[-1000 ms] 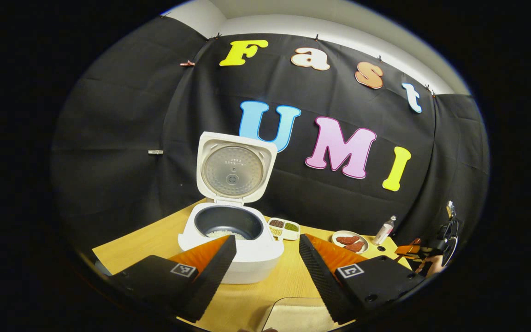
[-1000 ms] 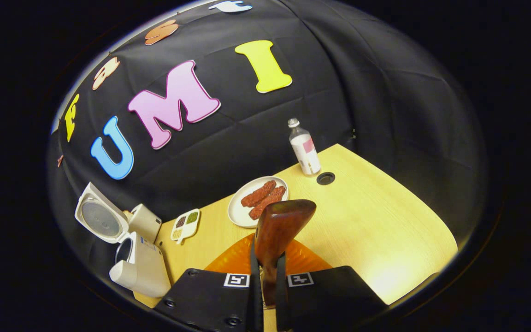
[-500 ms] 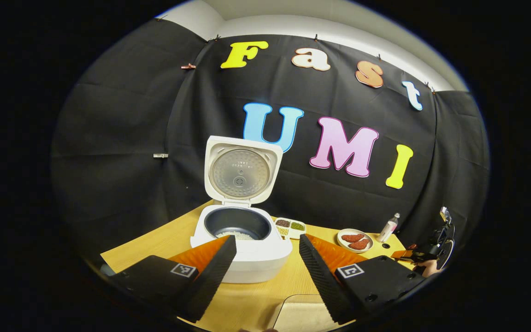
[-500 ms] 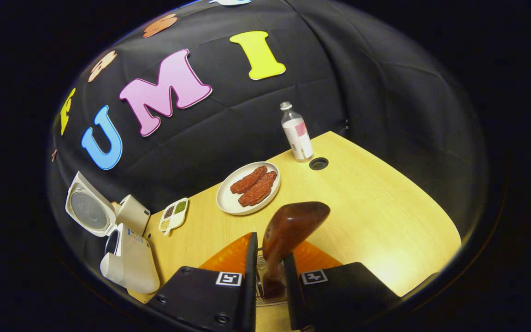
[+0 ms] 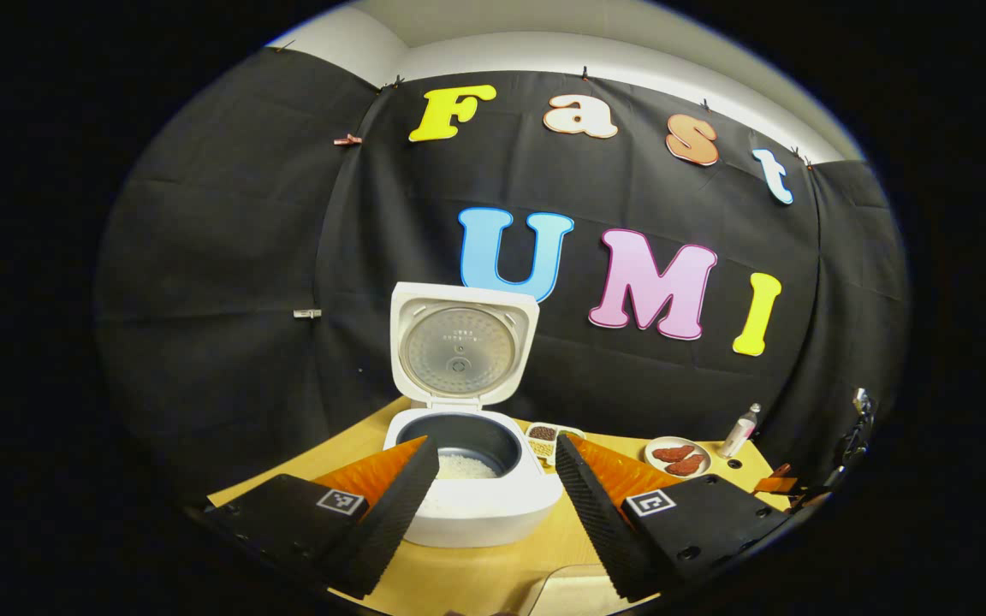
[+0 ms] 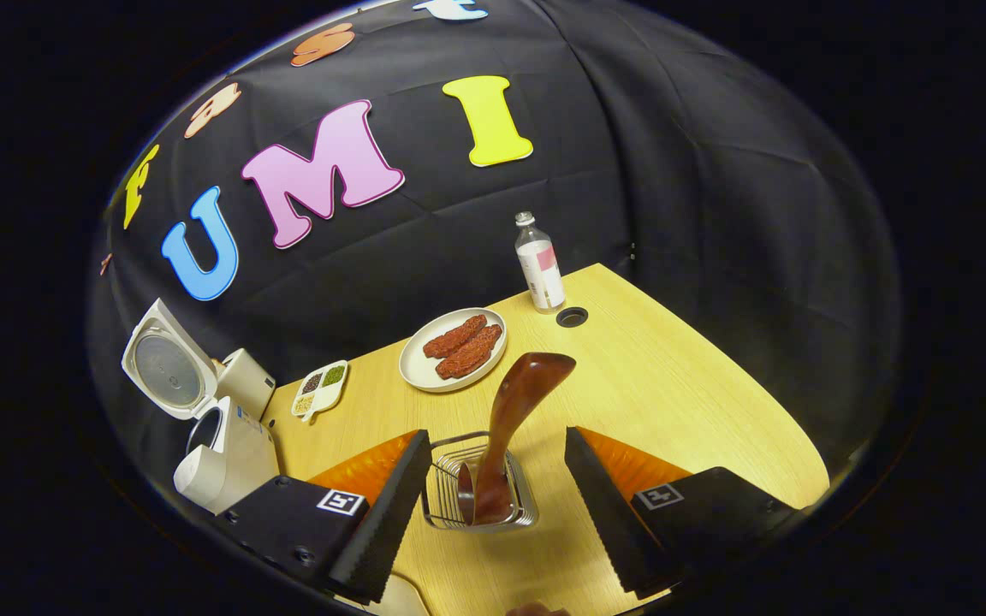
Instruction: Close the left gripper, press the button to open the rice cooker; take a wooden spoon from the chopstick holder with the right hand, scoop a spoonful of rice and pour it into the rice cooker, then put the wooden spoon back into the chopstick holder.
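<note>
The white rice cooker (image 5: 480, 512) stands on the wooden table with its lid (image 5: 461, 345) up, and white rice (image 5: 465, 466) lies in the dark pot. My left gripper (image 5: 495, 445) is open just in front of the cooker and holds nothing. In the right gripper view, the brown wooden spoon (image 6: 517, 402) stands bowl-up in the wire chopstick holder (image 6: 450, 500). My right gripper (image 6: 497, 438) is open, with a finger on each side of the holder, both clear of the spoon. Far to the left in this view sits the rice cooker (image 6: 232, 445).
A divided dish of grains (image 6: 320, 389), a white plate (image 6: 414, 370) with red food and a small bottle (image 6: 538, 269) line the back of the table (image 6: 698, 402). A cable hole (image 6: 572, 316) is by the bottle. A pale container (image 5: 566, 592) lies below my left gripper.
My right gripper has opened and let go of the wooden spoon, which now stands in the chopstick holder. The left gripper view has shifted, with the cooker lower and nearer.
</note>
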Demonstrator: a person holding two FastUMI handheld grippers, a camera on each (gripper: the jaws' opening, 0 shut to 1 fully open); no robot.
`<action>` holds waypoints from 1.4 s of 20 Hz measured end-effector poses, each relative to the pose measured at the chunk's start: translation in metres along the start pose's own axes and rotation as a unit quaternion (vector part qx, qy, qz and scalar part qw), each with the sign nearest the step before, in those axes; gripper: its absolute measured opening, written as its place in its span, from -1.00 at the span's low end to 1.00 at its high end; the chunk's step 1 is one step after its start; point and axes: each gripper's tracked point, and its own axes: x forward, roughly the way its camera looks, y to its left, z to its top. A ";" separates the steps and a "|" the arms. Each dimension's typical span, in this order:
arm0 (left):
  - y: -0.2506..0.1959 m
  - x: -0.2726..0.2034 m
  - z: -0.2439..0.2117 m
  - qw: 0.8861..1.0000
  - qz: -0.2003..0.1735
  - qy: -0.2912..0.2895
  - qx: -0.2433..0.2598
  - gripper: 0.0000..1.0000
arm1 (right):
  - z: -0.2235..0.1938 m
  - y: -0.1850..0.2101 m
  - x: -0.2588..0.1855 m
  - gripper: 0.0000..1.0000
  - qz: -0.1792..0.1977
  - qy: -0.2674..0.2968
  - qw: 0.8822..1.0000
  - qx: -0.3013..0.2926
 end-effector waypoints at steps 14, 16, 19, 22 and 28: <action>0.046 0.104 0.163 1.000 0.020 -0.021 0.000 0.89 | -0.042 -0.019 -0.084 0.97 -0.002 0.026 0.992 -0.120; 0.050 0.126 0.177 0.999 0.013 -0.015 -0.029 0.89 | -0.045 -0.015 -0.085 0.97 0.001 0.029 0.991 -0.131; 0.063 0.166 0.194 0.999 0.018 -0.012 -0.044 0.89 | -0.054 -0.006 -0.085 0.97 0.009 0.041 0.990 -0.132; 0.073 0.206 0.197 0.999 0.023 -0.003 -0.025 0.89 | -0.061 -0.003 -0.087 0.98 0.012 0.047 0.990 -0.131; 0.083 0.289 0.199 0.999 0.018 0.014 -0.024 0.89 | -0.071 -0.010 -0.094 0.99 0.006 0.058 0.991 -0.120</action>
